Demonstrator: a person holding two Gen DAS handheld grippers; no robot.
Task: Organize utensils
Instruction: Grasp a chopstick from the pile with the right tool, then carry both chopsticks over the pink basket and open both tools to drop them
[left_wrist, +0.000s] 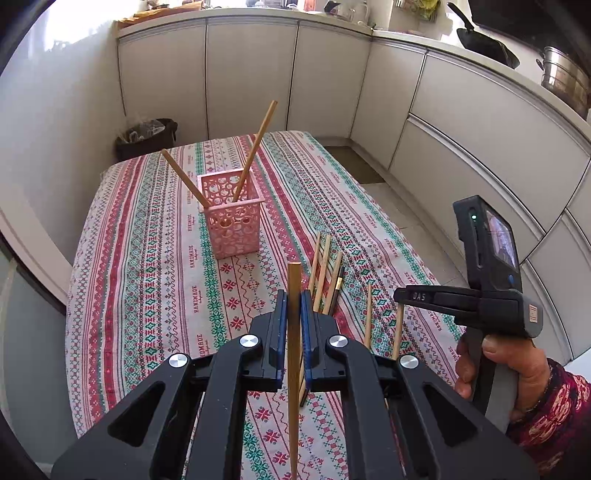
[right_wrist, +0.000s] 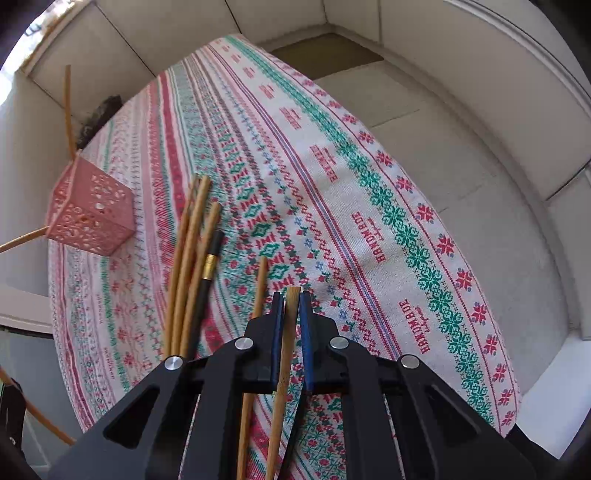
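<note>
Holder: pink basket (left_wrist: 232, 218) on striped tablecloth (left_wrist: 147, 258); 2 chopsticks (left_wrist: 255, 151) inside.
Left gripper (left_wrist: 294, 306): clamped on 1 wooden chopstick (left_wrist: 294, 332).
Right gripper (right_wrist: 291, 306): clamped on 1 bamboo chopstick (right_wrist: 286, 354).
Loose sticks (right_wrist: 192, 258): laid on cloth.

The tablecloth (right_wrist: 332, 155) bears the word "HANDMADE" woven in red, repeated in rows along its stripes on both sides of the pink holder (left_wrist: 232, 218). The right gripper (left_wrist: 400, 295) reads "DAS" on its black finger.
</note>
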